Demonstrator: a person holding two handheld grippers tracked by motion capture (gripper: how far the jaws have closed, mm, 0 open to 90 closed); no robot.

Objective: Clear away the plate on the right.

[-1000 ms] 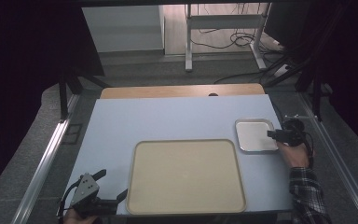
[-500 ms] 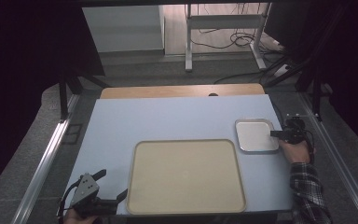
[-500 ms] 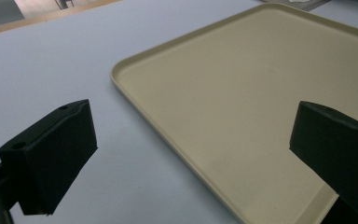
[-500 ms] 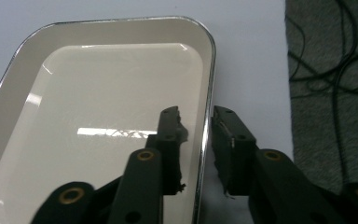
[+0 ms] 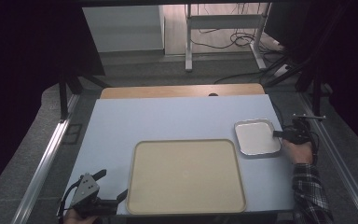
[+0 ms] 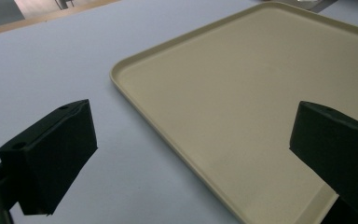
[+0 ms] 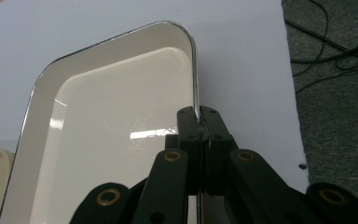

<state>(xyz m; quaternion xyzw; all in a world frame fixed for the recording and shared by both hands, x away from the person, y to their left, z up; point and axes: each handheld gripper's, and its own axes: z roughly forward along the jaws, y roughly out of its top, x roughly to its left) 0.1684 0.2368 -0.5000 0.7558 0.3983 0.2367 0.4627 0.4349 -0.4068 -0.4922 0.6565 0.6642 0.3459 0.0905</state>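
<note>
White enamel tray [image 7: 107, 135], rim clamped by right tool [image 7: 199, 122], bottom cut off; left tool [image 6: 191, 154] apart.

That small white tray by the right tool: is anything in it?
Empty. The small white tray shows only its bare glossy bottom; the right tool is clamped on its rim.

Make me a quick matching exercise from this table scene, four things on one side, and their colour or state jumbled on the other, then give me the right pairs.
1. large tray
2. small tray
3. left gripper
4. right gripper

A. jaws wide open, nothing between them
B. beige, bare, in the middle of the table
C. white with a dark rim
D. jaws have just been closing, shut on a tray's rim

Pairs: 1-B, 2-C, 3-A, 4-D
</note>
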